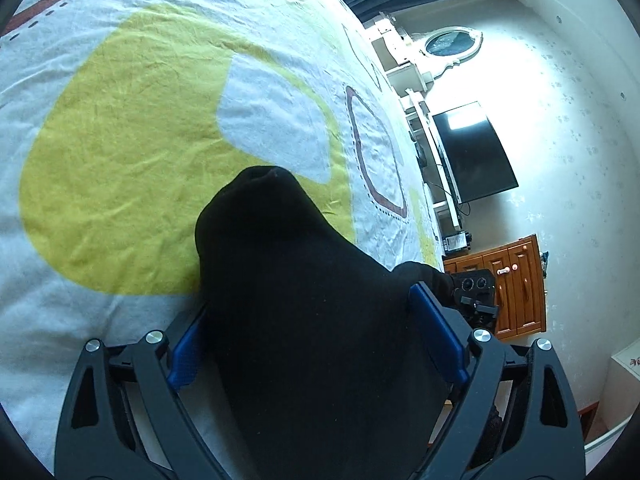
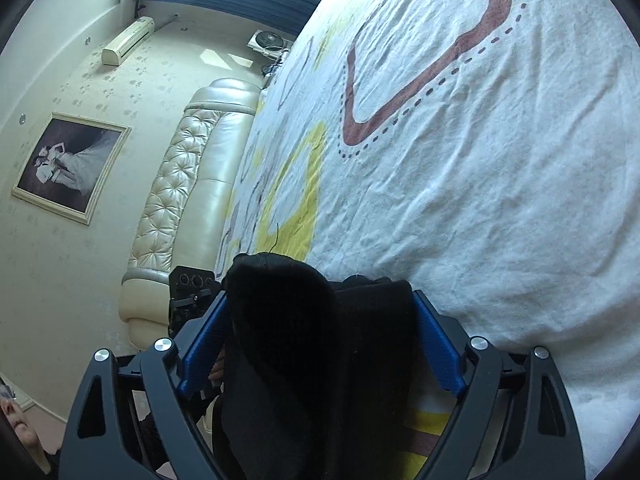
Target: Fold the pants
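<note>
One pair black pants [image 1: 304, 300]. Two grippers: left gripper [image 1: 320, 344], right gripper [image 2: 322, 344], two blue pads each. One bed sheet [image 1: 120, 140]. One television [image 1: 472, 152]. One wooden cabinet [image 1: 516, 288]. One oval mirror [image 1: 450, 42]. One framed photograph [image 2: 68, 166]. One padded headboard [image 2: 188, 192]. One air conditioner [image 2: 128, 40].
</note>
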{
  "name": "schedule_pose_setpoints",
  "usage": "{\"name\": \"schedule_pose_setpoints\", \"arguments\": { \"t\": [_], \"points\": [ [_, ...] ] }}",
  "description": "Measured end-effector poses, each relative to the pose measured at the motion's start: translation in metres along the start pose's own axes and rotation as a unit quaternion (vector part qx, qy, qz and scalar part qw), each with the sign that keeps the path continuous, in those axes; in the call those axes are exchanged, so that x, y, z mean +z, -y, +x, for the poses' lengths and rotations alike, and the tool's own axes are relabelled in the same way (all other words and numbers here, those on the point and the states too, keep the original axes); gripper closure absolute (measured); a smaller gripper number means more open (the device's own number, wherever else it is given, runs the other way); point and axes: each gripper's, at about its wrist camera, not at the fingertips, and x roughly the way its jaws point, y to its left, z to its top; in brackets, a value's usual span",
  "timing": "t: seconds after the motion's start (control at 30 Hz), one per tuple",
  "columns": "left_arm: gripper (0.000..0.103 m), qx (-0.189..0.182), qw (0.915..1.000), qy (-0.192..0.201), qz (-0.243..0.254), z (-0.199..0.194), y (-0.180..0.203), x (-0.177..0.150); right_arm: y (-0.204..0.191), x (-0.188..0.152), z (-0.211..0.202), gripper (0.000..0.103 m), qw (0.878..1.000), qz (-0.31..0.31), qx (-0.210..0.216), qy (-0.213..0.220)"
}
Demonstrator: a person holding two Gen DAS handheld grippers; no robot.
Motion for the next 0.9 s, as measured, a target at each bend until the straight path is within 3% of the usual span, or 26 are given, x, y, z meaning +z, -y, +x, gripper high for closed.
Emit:
{"name": "schedule_pose_setpoints", "arguments": {
  "t": [0.03,0.07,0.1,0.2,0.3,0.53,0.9],
  "points": [
    [0.016,0.011,0.9999,0.001,0.006,0.000,0.002,0.000,-0.002,-0.001,0.001,0.027,1.000,0.000,-0.012,-0.001],
    [0.030,0.031,0.9994,0.003,0.014,0.001,0.003,-0.001,-0.001,-0.001,0.003,0.041,1.000,0.005,-0.024,-0.003],
    [0.043,0.056,0.9982,0.003,0.021,0.003,0.004,-0.002,0.003,-0.001,0.004,0.048,0.999,0.015,-0.028,-0.005],
    [0.058,0.071,0.9971,0.010,0.027,-0.001,-0.002,0.000,0.006,-0.003,0.002,0.053,1.000,0.025,-0.019,0.001],
    [0.064,0.075,0.9967,0.014,0.029,-0.007,-0.006,0.002,0.007,-0.006,0.001,0.055,0.999,0.035,-0.004,0.006],
    [0.069,0.083,0.9958,0.015,0.036,-0.012,-0.001,0.005,0.004,-0.011,0.003,0.056,0.999,0.042,0.022,0.014],
    [0.070,0.098,0.9944,0.018,0.035,-0.025,-0.005,0.017,-0.009,-0.007,0.024,0.056,0.999,0.043,0.018,0.012]
  ]
}}
